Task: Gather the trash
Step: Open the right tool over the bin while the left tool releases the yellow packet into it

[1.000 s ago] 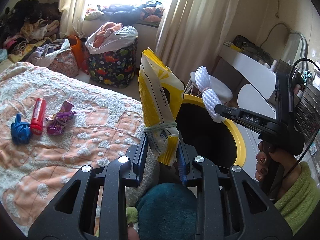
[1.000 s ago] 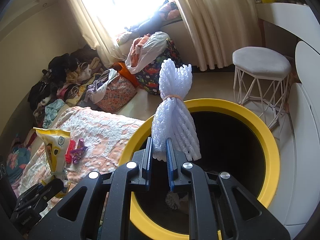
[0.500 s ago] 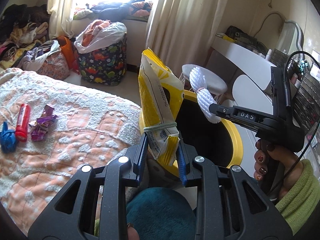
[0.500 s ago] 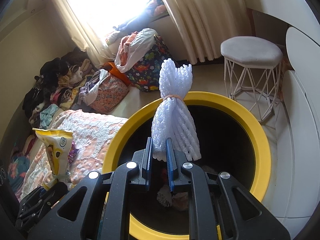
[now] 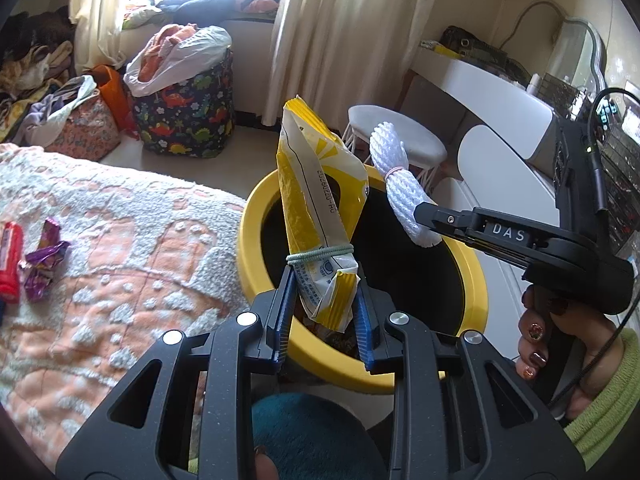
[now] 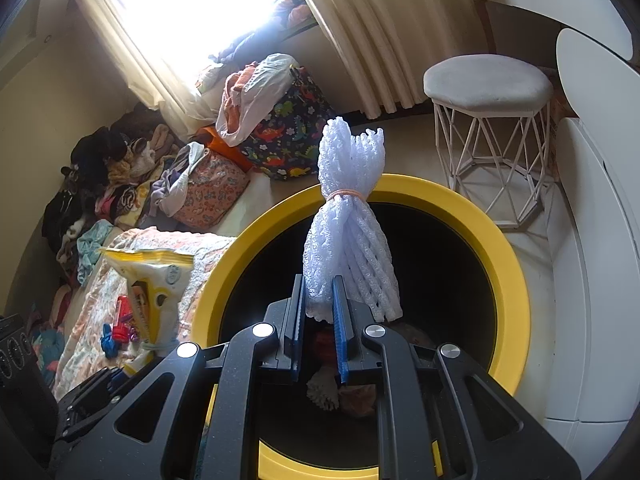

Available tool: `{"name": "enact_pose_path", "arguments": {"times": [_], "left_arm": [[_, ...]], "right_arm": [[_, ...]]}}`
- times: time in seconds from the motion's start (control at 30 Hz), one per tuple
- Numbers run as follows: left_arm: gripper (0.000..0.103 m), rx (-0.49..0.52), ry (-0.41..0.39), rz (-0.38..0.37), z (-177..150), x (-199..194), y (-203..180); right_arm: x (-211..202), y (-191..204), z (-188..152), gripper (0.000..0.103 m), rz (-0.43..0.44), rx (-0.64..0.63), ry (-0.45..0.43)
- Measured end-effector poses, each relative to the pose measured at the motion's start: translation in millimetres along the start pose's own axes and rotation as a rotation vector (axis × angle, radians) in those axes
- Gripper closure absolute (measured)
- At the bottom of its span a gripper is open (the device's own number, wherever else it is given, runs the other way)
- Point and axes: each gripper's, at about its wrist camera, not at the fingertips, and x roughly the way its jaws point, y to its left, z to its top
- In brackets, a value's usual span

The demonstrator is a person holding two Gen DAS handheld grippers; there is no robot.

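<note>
My left gripper (image 5: 324,280) is shut on the lower end of a yellow and white snack bag (image 5: 320,204) tied with a green band, held upright over the near rim of the yellow-rimmed black bin (image 5: 256,248). My right gripper (image 6: 319,296) is shut on a bundle of white foam netting (image 6: 348,216) tied with an orange band, above the bin's opening (image 6: 516,280). The right gripper (image 5: 424,216) also shows in the left wrist view, held by a hand (image 5: 560,344). Some trash lies at the bin's bottom (image 6: 324,392).
A bed with an orange and white blanket (image 5: 120,248) carries a red tube (image 5: 10,260) and a purple wrapper (image 5: 44,260). A white stool (image 6: 488,92), a dinosaur-print basket (image 5: 184,108) and piles of clothes (image 6: 100,184) stand around. A white desk (image 5: 500,96) is at right.
Both grippers have moved towards the bin with their loads; the bin looks larger and more central, and the bed items have slid left in the left wrist view.
</note>
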Motion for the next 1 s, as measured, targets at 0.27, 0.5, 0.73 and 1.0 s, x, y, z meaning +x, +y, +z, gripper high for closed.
{"name": "enact_pose_path", "arguments": {"times": [0.27, 0.5, 0.73, 1.0], "left_arm": [[0.081, -0.005, 0.027, -0.007, 6.6, 16.7, -0.9], [0.042, -0.004, -0.019, 0.015, 7.9, 7.9, 2.3], [0.011, -0.031, -0.067, 0.039, 7.7, -8.6, 8.2], [0.011, -0.059, -0.099, 0.078, 6.3, -24.1, 18.2]], "right_arm": [[-0.3, -5.6, 1.6, 0.088, 0.008, 0.036, 0.009], [-2.8, -12.9, 2.3, 0.062, 0.000, 0.084, -0.011], [-3.7, -8.5, 2.3, 0.053, -0.009, 0.075, -0.024], [-10.8, 8.2, 4.2, 0.040, -0.004, 0.001, -0.064]]}}
